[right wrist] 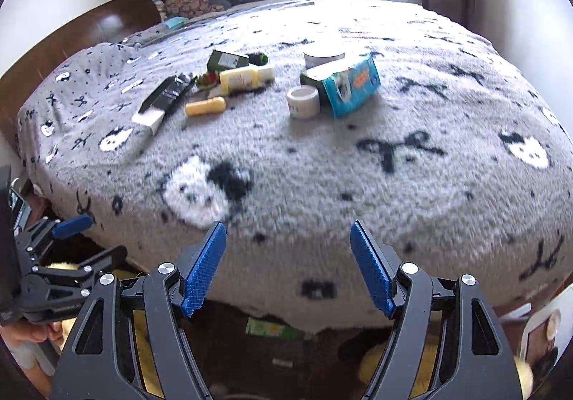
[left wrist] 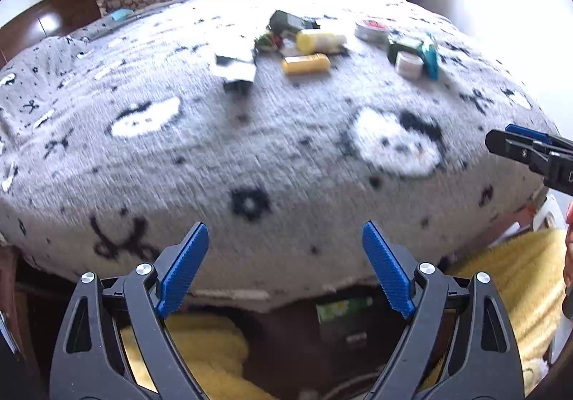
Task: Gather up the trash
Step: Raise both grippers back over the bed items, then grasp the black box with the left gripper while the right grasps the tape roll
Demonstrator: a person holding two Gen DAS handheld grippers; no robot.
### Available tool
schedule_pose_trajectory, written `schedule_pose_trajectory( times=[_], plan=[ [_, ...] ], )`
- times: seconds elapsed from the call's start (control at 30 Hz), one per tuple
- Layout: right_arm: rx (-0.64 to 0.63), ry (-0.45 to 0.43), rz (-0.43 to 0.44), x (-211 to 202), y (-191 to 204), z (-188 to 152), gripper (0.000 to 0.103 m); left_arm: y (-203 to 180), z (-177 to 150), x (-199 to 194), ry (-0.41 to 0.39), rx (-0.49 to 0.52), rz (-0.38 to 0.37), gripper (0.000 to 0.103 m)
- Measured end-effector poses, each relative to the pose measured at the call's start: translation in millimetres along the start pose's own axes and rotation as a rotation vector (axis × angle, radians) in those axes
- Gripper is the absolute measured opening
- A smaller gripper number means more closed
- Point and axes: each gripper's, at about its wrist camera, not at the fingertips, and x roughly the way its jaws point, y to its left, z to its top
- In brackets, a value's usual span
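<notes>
The trash sits in a loose cluster toward the far side of the grey fleece blanket with black bows and white cat faces that covers the bed. Nearest the middle of the cluster lies a small yellow plastic bottle on its side, and just behind it a larger pale yellow bottle with a white cap, also lying down. Both look light and stiff but round and smooth, so I would judge they could roll or slip; a grip across the middle of the body seems safest. Left of the yellow bottles is a long flat black-and-white carton, likely light and easy to crush, best pinched across its narrow width. Behind them sits a dark green box. Right of the yellow bottles stands a short white roll of tape, hollow and rigid, which could be taken by its wall. Touching it on the right is a soft blue packet of wipes, which will probably give under pressure, and behind that a low round tin.

Well short of the cluster, at the near edge of the blanket, the right gripper hangs with its blue pads spread wide and nothing between them. The left gripper is the same, wide apart and empty. Nothing has been picked up yet, so far as I can see.
</notes>
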Motion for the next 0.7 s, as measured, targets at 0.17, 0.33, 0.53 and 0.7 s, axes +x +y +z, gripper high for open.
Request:
schedule_pose_trajectory(
  times=[0.17, 0.33, 0.53, 0.7],
  plan=[
    [-0.019, -0.011, -0.005, 30.5, 7.2, 27.9, 0.072, 15.1, 34.4, 6.9, -0.05, -0.029, 0.032, 0.083],
    [-0.019, -0.005, 0.006, 60.9, 1.6, 50.4, 0.038, 28.7, 70.6, 20.1, -0.083, -0.04, 0.059, 0.083],
    [0.005, 0.014, -0.056, 92.0, -6.3, 68.6, 0.037, 39.4, 109.4, 45.5, -0.093, -0.058, 0.052, 0.083],
    [0.012, 0.006, -0.08, 109.2, -10.2, 83.5, 0.037, 43.6, 134.1, 73.6, -0.078, -0.072, 0.035, 0.082]
  ],
)
